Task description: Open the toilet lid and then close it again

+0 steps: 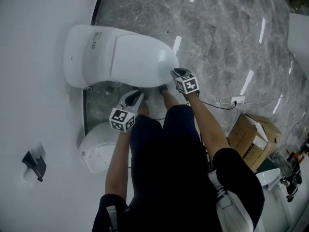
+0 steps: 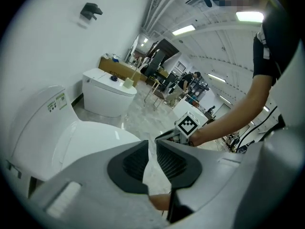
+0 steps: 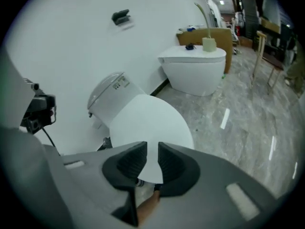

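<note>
A white oval plastic toilet lid [image 1: 145, 59] is shown lying flat over the bowl of a white ceramic toilet [image 1: 82, 57], which is set with its back to a plain white wall [image 1: 29, 81]. The right tongs [image 3: 153, 149] are held just beside the lid's front rim, narrowly parted and empty; that rim is judged to be where the lid is best lifted or lowered. The left tongs [image 2: 152, 147] are kept lower and nearer the body, clenched on nothing, apparently as the spare hand. Whether the lid has yet to be raised or has already been lowered cannot be told. The person's dark-trousered legs [image 1: 164, 144] are planted close in front of the bowl, and nothing is seen resting on the lid. A second white ceramic toilet [image 1: 99, 151] stands near on the left side, and an open brown cardboard box [image 1: 251, 137] is set well apart on the grey marble floor [image 1: 217, 37], past a trailing black cable [image 1: 217, 105]. A small black bracket [image 1: 34, 164] is fixed to the wall.
</note>
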Demonstrator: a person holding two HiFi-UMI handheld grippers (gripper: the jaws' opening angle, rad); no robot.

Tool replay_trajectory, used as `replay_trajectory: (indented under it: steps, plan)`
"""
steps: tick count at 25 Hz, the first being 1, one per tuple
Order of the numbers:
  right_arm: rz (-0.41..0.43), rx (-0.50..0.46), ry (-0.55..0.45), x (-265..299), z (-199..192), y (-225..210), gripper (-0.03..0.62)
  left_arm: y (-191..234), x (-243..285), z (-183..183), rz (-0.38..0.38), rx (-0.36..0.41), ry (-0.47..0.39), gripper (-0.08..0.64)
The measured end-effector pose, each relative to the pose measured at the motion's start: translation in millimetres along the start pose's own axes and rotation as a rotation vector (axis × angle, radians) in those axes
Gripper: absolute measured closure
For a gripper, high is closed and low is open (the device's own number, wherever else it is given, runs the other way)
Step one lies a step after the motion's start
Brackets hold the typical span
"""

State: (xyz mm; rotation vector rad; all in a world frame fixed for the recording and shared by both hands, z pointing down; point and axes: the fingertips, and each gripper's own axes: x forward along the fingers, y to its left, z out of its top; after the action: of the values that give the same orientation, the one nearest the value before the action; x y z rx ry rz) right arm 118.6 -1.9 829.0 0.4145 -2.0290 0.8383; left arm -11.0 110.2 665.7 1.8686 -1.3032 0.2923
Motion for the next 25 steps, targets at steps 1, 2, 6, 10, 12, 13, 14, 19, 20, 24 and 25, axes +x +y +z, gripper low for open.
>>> replay_trajectory:
  steps: [1,2,6,10,12,13,14,19,20,24,25]
  plan:
    - [0.027,-0.039,-0.023,-12.4,11.2,9.7,0.517,-2.5,-4.1,6.1,0.004,0.007,-0.009,0.497]
    - [0.062,-0.071,-0.052,-25.6,23.1,20.7,0.525,-5.3,-8.6,12.5,0.009,0.014,-0.018,0.497]
    - [0.179,-0.202,-0.150,-80.7,66.2,67.2,0.526,-17.7,-29.8,35.6,0.035,0.022,-0.076,0.497]
    - [0.234,-0.356,-0.194,-130.4,92.4,112.8,0.526,-31.7,-49.6,48.9,0.064,0.011,-0.139,0.497]
    - [0.254,-0.415,-0.217,-153.6,98.9,136.7,0.526,-38.1,-60.3,51.4,0.071,0.007,-0.164,0.497]
    - [0.263,-0.439,-0.227,-164.1,101.6,148.6,0.526,-40.3,-66.1,52.1,0.075,0.007,-0.175,0.497]
    - [0.271,-0.462,-0.234,-173.5,103.6,159.8,0.526,-42.0,-72.0,52.6,0.082,0.006,-0.186,0.497]
    - [0.282,-0.533,-0.270,-209.2,107.2,193.7,0.526,-48.7,-97.3,50.2,0.126,-0.001,-0.238,0.497]
    - [0.281,-0.539,-0.278,-215.2,107.5,196.9,0.526,-50.0,-101.1,48.7,0.135,-0.004,-0.245,0.497]
    - [0.273,-0.563,-0.305,-232.6,113.8,200.6,0.526,-50.1,-111.0,51.5,0.165,-0.003,-0.265,0.497]
    - [0.270,-0.567,-0.310,-235.2,115.5,199.7,0.526,-49.6,-112.7,53.6,0.171,-0.002,-0.273,0.497]
